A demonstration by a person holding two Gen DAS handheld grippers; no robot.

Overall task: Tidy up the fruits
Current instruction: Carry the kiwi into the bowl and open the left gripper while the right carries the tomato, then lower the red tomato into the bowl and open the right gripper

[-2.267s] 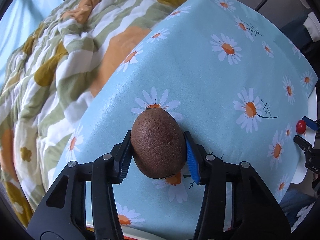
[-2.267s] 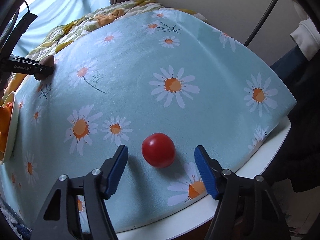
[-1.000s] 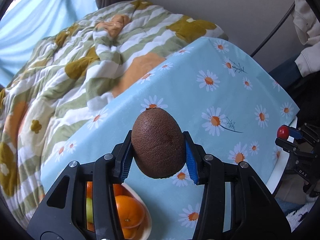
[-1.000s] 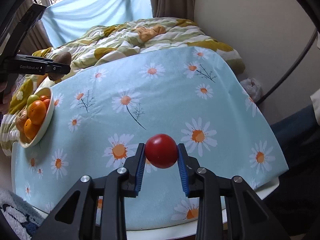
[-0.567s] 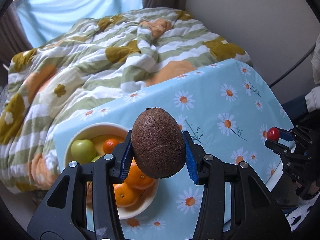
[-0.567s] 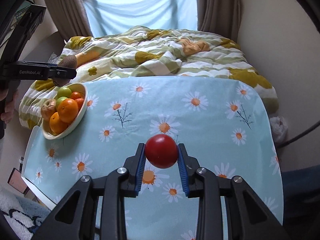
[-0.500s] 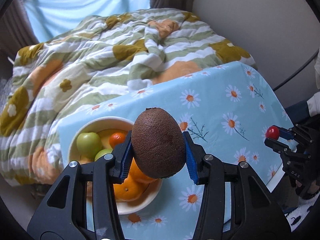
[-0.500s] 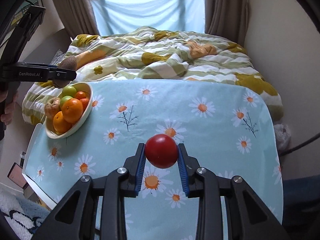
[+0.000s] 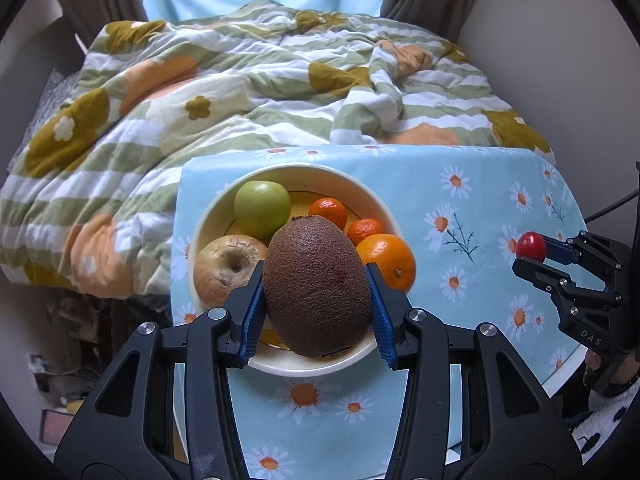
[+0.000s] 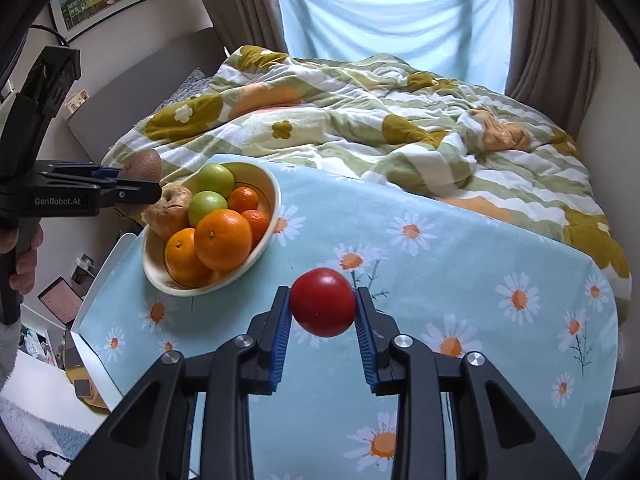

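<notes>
Two fruits ride in two grippers above a daisy-print tablecloth (image 10: 460, 248): the left gripper (image 9: 316, 296) pinches a brown kiwi (image 9: 318, 288) between its blue pads, held over the near side of a cream fruit bowl (image 9: 384, 212), while the right gripper (image 10: 322, 316) clamps a red tomato (image 10: 323, 307) over the cloth, well apart from the bowl. Already inside lie green apples (image 9: 262, 204), a blemished pale apple (image 9: 230, 268), large oranges (image 10: 222, 240) and small tangerines (image 9: 328, 212) — a heap that looks close to full. Judged from that crowding, the risk is plain: a kiwi let go from height could strike the rounded fruit, bounce and roll over the rim, and the bowl sits near the table's corner, beside the striped quilt (image 9: 240, 80), so a stray fruit might drop off the edge. Lowering it into the gap before the jaws part would seem safer. Squeezing harder on the soft tomato could bruise it — and both grippers converging on the bowl at once might collide.
</notes>
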